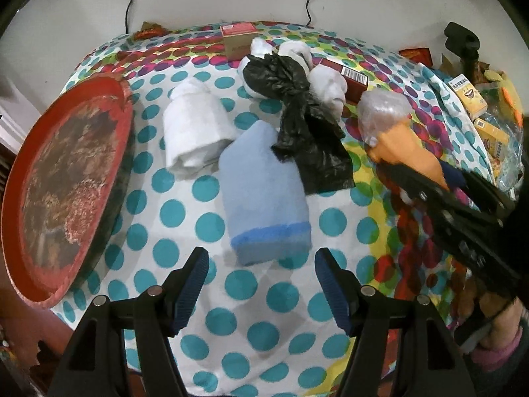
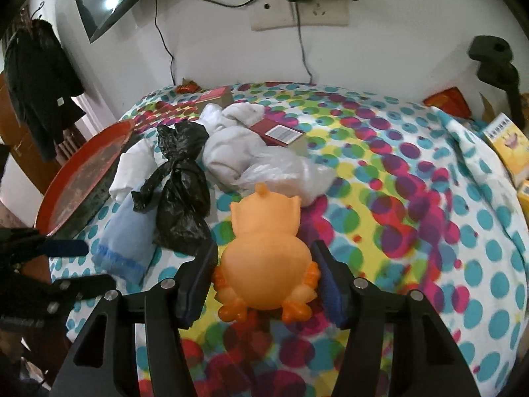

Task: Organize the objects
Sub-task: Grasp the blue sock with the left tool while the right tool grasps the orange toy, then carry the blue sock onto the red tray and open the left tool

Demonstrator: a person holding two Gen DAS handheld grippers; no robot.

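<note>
My right gripper [image 2: 264,268] is shut on an orange rubber duck [image 2: 264,248], held above the dotted tablecloth; it also shows in the left wrist view [image 1: 410,145], where the right gripper [image 1: 426,178] comes in from the right. A clear plastic bag [image 2: 291,175] lies just beyond the duck. My left gripper [image 1: 261,264] is open and empty, just short of a folded light blue cloth [image 1: 264,198]. A black plastic bag [image 1: 307,122] lies across the cloth's far end. A rolled white cloth [image 1: 195,129] lies left of it.
A worn red round tray [image 1: 66,172] lies at the table's left edge. White socks [image 1: 327,82], a dark red box [image 1: 347,76] and a small brown box [image 1: 238,38] lie at the back. Yellow cartons [image 1: 469,96] crowd the right edge. The wall with cables stands behind.
</note>
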